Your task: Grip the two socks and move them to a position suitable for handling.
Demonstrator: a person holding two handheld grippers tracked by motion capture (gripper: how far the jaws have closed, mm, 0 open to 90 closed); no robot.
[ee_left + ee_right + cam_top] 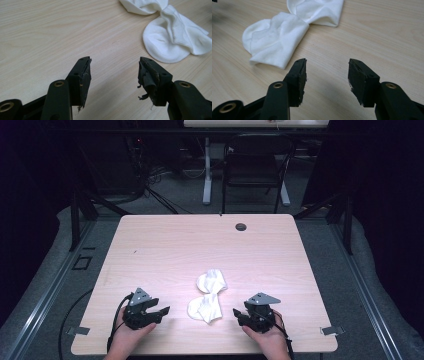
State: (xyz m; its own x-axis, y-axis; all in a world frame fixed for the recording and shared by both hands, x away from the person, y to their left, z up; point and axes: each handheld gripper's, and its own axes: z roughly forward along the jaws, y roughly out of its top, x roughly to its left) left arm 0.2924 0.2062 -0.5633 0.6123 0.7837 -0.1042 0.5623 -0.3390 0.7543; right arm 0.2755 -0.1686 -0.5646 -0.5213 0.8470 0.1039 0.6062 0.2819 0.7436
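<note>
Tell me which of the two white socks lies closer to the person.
The nearer sock, between the two open hand-held grippers; the far sock lies beyond it, toward the table's middle.

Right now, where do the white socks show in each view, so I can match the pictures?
High view: the white socks lie near the table's front middle, between the left gripper and the right gripper.
Left gripper view: upper right, beyond the open jaws.
Right gripper view: upper left, beyond the open jaws.
Shared landmark: the pale wooden table.
</note>
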